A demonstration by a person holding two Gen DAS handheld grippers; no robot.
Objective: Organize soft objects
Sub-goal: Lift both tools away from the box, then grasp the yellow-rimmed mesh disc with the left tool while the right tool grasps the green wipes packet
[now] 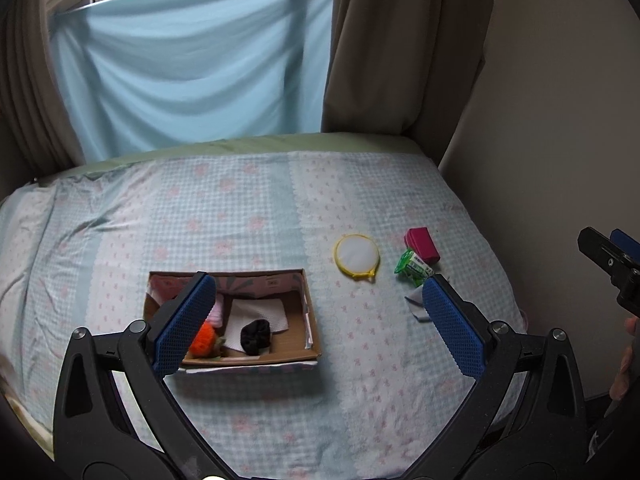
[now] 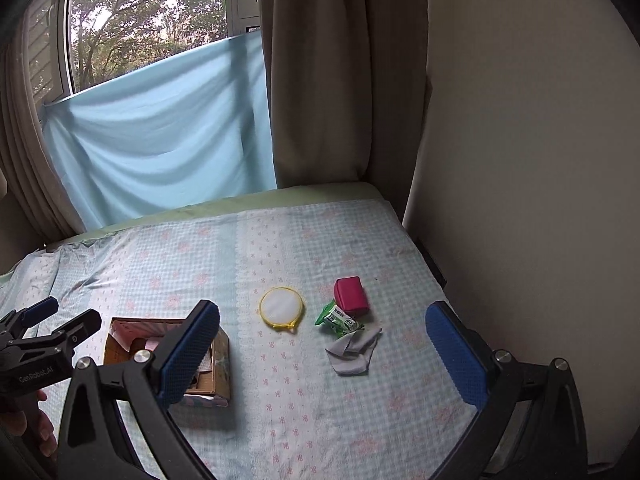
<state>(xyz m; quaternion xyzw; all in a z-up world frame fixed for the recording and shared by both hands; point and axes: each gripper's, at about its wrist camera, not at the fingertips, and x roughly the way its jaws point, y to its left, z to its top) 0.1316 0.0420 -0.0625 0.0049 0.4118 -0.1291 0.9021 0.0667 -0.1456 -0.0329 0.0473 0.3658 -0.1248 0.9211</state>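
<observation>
A cardboard box (image 1: 310, 312) sits on the bed and holds a white cloth (image 1: 260, 312), a black scrunchie (image 1: 256, 336), an orange knitted item (image 1: 203, 340) and a pink item (image 1: 218, 312). To its right lie a round yellow-rimmed pad (image 1: 357, 254), a green packet (image 1: 414, 268), a magenta pouch (image 1: 423, 245) and a grey cloth (image 2: 352, 350). My left gripper (image 1: 316, 320) is open and empty above the box's right side. My right gripper (image 2: 322, 344) is open and empty, held above the grey cloth. The box also shows in the right wrist view (image 2: 220, 360).
The bed has a light blue checked cover (image 1: 280, 208). A wall (image 1: 560, 120) borders the bed's right side. Beige curtains (image 1: 400, 40) and a blue sheet (image 1: 192, 68) hang at the far edge by the window.
</observation>
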